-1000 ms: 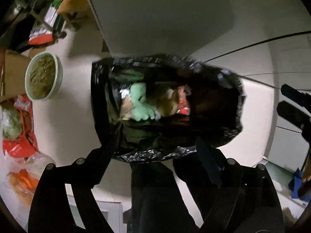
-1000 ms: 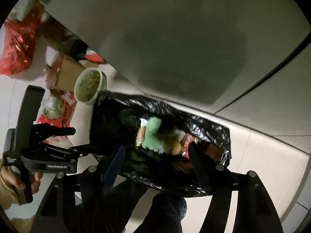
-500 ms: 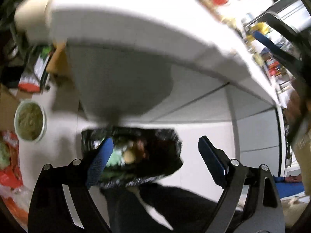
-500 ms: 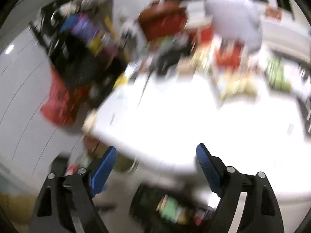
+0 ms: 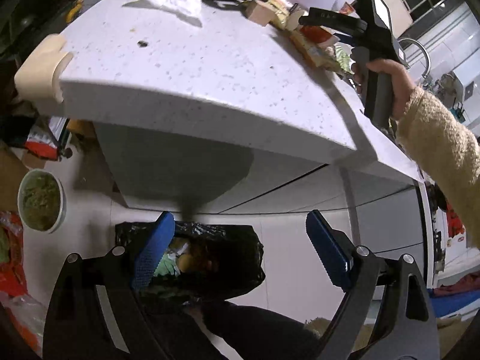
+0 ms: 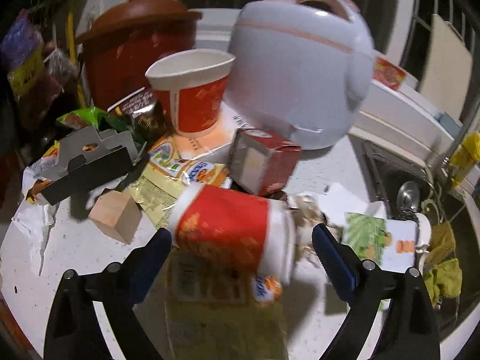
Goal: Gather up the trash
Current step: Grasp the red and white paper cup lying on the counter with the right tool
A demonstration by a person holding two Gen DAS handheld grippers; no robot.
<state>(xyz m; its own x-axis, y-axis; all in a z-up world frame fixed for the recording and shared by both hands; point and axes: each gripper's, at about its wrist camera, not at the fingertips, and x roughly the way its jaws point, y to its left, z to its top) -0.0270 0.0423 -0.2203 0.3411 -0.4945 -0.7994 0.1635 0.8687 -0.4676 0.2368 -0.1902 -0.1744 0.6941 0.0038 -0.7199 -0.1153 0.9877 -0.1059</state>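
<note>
Trash is heaped on the white counter (image 6: 75,255). A red paper cup (image 6: 231,231) lies on its side there, just ahead of my right gripper (image 6: 240,255) and between its fingers. The jaws are opening wide and the pads do not touch the cup. Behind it are an upright red cup (image 6: 192,90), a red carton (image 6: 261,162) and wrappers (image 6: 180,168). My left gripper (image 5: 240,249) hangs open and empty over the black trash bag (image 5: 228,258) on the floor, which holds trash. The left wrist view shows the right gripper (image 5: 318,28) over the counter in a hand (image 5: 387,78).
A white rice cooker (image 6: 300,66) and a brown clay pot (image 6: 135,39) stand at the back of the counter. A wooden block (image 6: 115,216) and grey cardboard (image 6: 87,156) lie to the left, a sink (image 6: 405,186) to the right. A bowl of green stuff (image 5: 40,199) sits on the floor.
Both grippers rose from the trash bag. The right one swung up over the counter's trash heap and its jaws spread wider. The left one lifted until the counter top came into view.
</note>
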